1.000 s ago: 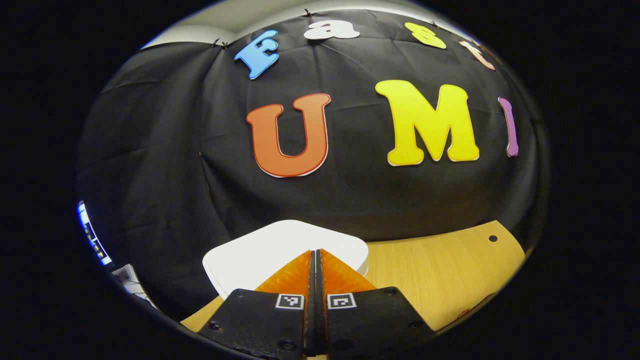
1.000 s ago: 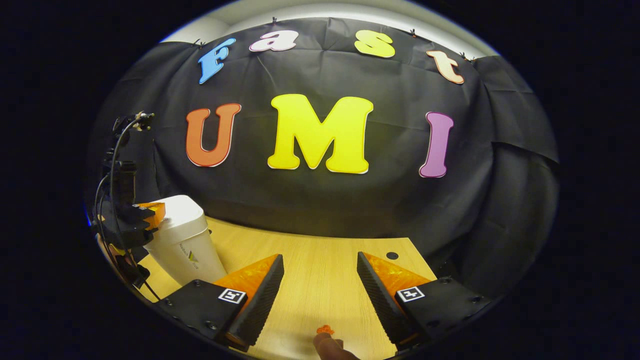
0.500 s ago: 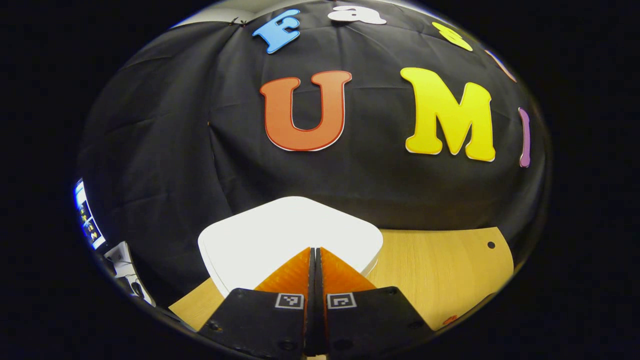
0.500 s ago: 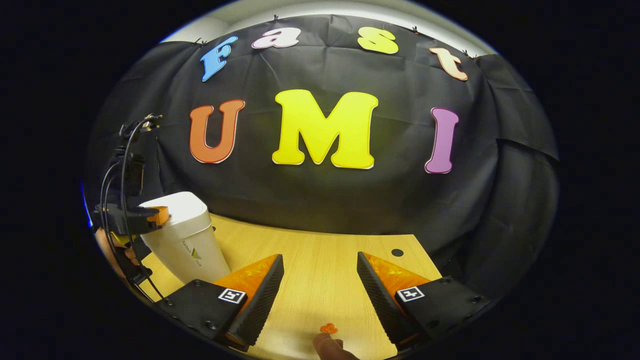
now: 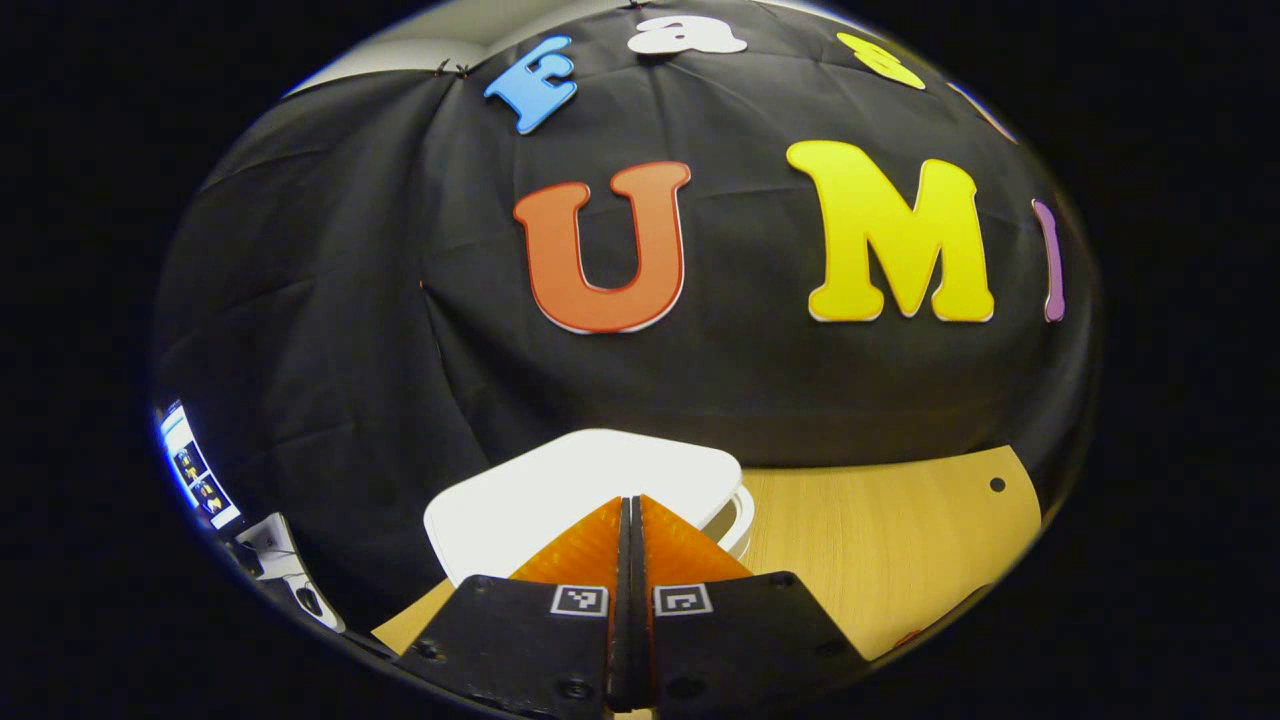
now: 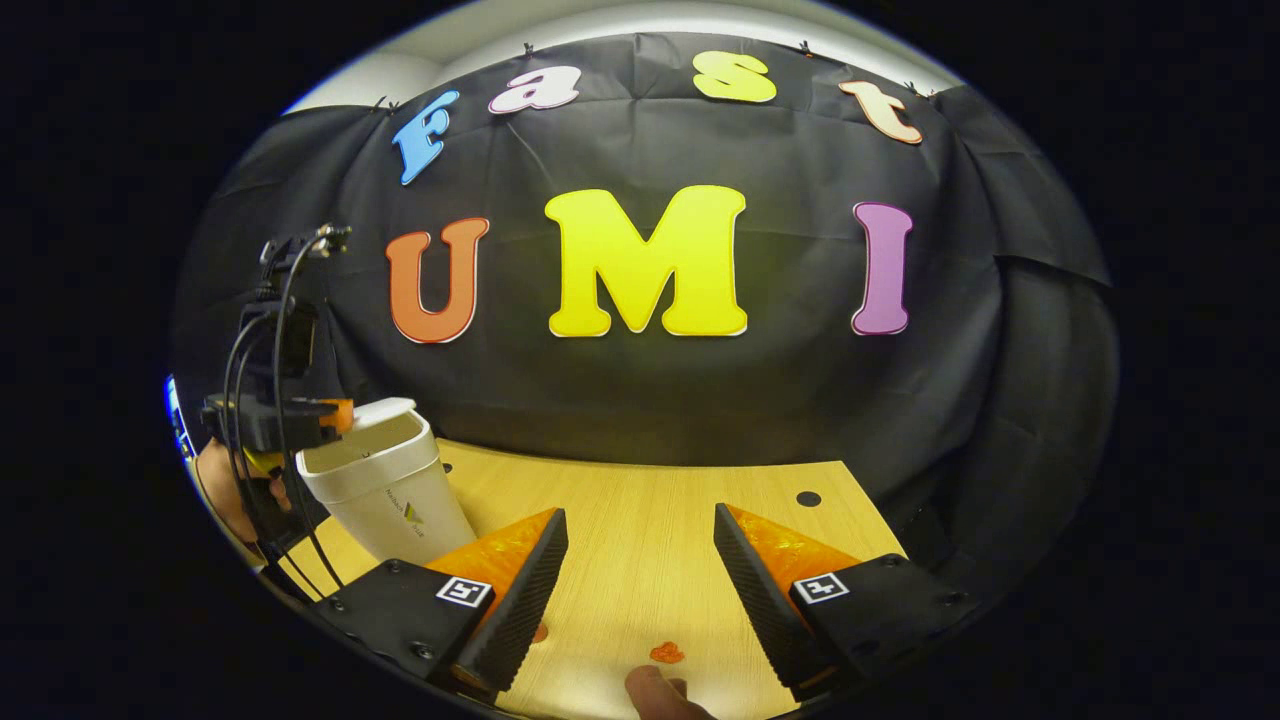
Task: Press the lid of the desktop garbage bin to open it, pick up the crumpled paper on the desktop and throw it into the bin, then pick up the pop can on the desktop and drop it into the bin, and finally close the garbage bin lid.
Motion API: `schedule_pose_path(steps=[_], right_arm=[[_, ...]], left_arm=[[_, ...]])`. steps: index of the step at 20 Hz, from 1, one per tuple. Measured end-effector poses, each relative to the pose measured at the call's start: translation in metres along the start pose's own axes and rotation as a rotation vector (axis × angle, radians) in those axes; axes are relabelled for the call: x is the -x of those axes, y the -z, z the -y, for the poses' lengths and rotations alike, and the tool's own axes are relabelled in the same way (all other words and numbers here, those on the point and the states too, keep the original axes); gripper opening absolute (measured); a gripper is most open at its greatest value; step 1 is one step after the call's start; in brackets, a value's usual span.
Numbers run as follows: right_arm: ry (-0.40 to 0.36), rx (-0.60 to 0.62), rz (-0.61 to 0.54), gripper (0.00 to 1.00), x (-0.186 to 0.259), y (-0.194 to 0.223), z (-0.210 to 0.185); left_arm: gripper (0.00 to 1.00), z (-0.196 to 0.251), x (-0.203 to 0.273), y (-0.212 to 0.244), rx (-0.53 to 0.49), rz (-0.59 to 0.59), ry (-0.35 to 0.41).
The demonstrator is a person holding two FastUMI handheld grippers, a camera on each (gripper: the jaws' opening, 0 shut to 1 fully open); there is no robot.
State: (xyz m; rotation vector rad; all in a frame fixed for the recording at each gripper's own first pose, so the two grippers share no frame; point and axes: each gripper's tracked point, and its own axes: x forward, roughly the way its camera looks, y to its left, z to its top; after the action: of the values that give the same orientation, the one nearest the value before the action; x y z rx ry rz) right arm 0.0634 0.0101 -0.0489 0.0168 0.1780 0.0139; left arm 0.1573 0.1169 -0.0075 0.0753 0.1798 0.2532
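The white desktop bin (image 6: 390, 495) stands at the left of the wooden table (image 6: 640, 570) in the right gripper view. Its lid (image 6: 385, 410) is tipped up, leaving a gap over the rim. My left gripper (image 6: 335, 415) hovers at the lid's left edge, held by a hand (image 6: 225, 485). In the left gripper view the white lid (image 5: 560, 490) lies just ahead of my left gripper (image 5: 632, 500), which is shut with nothing between its fingers; the bin's rim (image 5: 742, 510) peeks out at the lid's right. My right gripper (image 6: 640, 525) stands open over bare table.
A small orange scrap (image 6: 666, 653) lies on the table near a person's fingertip (image 6: 655, 695). A round hole (image 6: 808, 497) marks the table's far right. Black cables (image 6: 285, 300) rise from the left gripper. A lit screen (image 5: 195, 480) sits at the far left.
The bin's lid has sprung up from flat to tilted, showing the rim beneath. My left gripper has risen a little off the lid. The right gripper has barely shifted.
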Motion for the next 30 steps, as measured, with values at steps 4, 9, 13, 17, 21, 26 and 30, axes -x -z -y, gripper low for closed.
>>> schedule_pose_path(steps=[4, 9, 13, 17, 21, 26, 30], right_arm=[[-0.007, -0.052, -0.004, 0.93, 0.006, 0.0, 0.019], [-0.04, -0.074, -0.037, 0.93, 0.01, 0.016, 0.036], [-0.054, -0.094, -0.067, 0.92, 0.015, 0.032, 0.057], [-0.09, -0.06, -0.129, 0.95, 0.018, 0.058, 0.072], [-0.132, -0.049, -0.196, 0.95, 0.017, 0.089, 0.085], [-0.179, -0.087, -0.352, 0.92, 0.006, 0.138, 0.077], [-0.169, -0.057, -0.456, 0.92, -0.005, 0.18, 0.07]], left_arm=[[0.03, 0.011, 0.031, -0.035, -0.008, 0.082, 0.01], [0.14, 0.035, 0.079, -0.026, 0.076, 0.058, 0.048], [0.47, 0.062, 0.11, 0.013, 0.097, -0.005, 0.075], [0.8, 0.083, 0.136, 0.056, 0.073, -0.08, 0.06], [0.95, 0.103, 0.157, 0.091, -0.014, -0.119, 0.033], [0.99, 0.123, 0.172, 0.121, -0.136, -0.129, 0.065], [0.99, 0.146, 0.18, 0.154, -0.158, -0.198, 0.161]])
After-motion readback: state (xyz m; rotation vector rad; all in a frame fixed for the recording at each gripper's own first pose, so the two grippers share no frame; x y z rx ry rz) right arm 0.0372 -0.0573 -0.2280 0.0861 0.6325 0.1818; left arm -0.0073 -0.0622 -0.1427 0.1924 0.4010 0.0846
